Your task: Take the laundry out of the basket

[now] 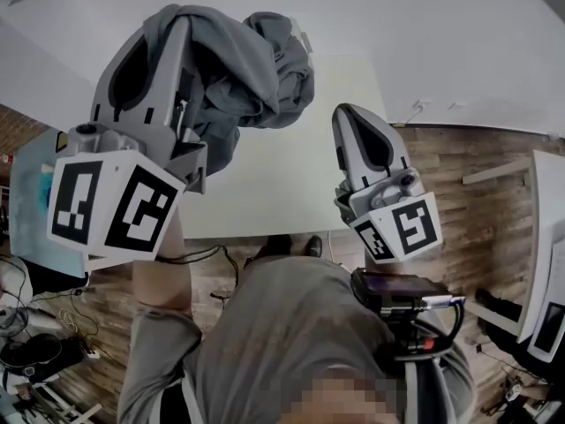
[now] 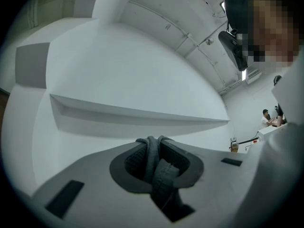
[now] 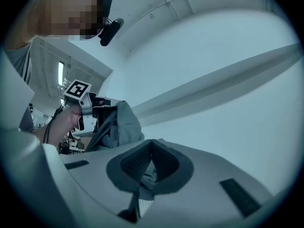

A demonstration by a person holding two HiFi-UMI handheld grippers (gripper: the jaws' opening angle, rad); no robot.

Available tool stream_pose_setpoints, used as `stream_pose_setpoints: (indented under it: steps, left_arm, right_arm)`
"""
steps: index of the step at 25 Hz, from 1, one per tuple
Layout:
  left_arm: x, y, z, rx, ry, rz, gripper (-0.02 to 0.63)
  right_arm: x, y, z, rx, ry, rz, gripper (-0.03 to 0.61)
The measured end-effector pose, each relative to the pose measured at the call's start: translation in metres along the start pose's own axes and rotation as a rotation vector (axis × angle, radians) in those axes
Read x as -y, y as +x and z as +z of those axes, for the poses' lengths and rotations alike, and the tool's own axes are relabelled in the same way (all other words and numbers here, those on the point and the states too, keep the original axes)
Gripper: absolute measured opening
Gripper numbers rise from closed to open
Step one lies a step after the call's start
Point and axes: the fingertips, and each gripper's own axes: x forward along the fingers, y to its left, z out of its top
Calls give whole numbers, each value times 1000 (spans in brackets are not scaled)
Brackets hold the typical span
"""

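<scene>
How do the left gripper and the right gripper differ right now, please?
The left gripper is shut on a grey garment; the right gripper has its jaws shut together, with no cloth hanging from it. In the head view the left gripper looks larger and reaches higher in the picture than the right gripper. Both carry a marker cube.

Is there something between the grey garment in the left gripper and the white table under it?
Nothing visible. The grey garment, clamped in the left gripper, is above bare white table; the right gripper is aside.
</scene>
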Motion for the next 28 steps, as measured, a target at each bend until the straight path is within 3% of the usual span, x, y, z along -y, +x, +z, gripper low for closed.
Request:
stream_pose_setpoints:
  steps: [9,28]
  left_arm:
    - [42,-55,-12,-26,-7,15,61]
    - [48,-65,-177,-255,-87,-28,61]
  right_arm:
    - [-4,-50,21,21,-23,-10,8]
    - [4,-15,-4,-12,-29,-11,8]
